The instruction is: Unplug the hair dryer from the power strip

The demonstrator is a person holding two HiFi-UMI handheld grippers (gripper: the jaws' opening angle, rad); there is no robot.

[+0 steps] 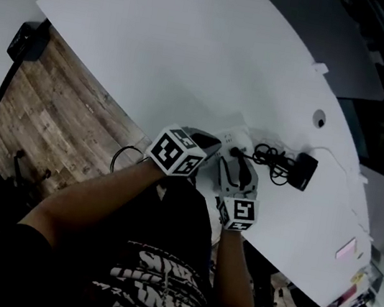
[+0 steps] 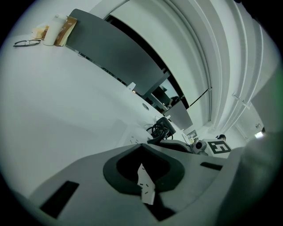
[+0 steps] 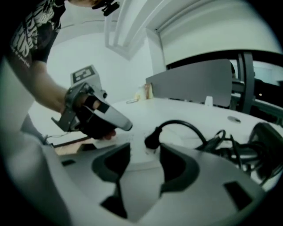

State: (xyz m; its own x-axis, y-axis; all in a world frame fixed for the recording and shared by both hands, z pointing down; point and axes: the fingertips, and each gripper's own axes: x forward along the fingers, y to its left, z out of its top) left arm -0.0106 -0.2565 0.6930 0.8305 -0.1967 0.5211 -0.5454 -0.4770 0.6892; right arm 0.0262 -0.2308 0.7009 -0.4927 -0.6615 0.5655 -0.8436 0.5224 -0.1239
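A white power strip (image 1: pixel 230 135) lies on the white table (image 1: pixel 159 42). A black plug (image 3: pixel 152 140) stands in it, and its cord (image 3: pixel 190 128) arcs right to a coiled bundle (image 1: pixel 273 159) beside the black hair dryer (image 1: pixel 302 171). My right gripper (image 3: pixel 145 154) is open, its jaws just short of the plug on either side, not touching it. The left gripper (image 3: pixel 126 126) rests its tip on the strip's left end; its jaws look shut, with only a slit of white strip (image 2: pixel 146 185) showing between them.
A grey divider panel (image 2: pixel 115 48) stands along the table's far side. A round cable hole (image 1: pixel 319 119) is beyond the dryer. Glasses (image 2: pixel 24 43) and a bottle (image 2: pixel 51 31) lie far off. Wooden floor (image 1: pixel 53 111) borders the table's left edge.
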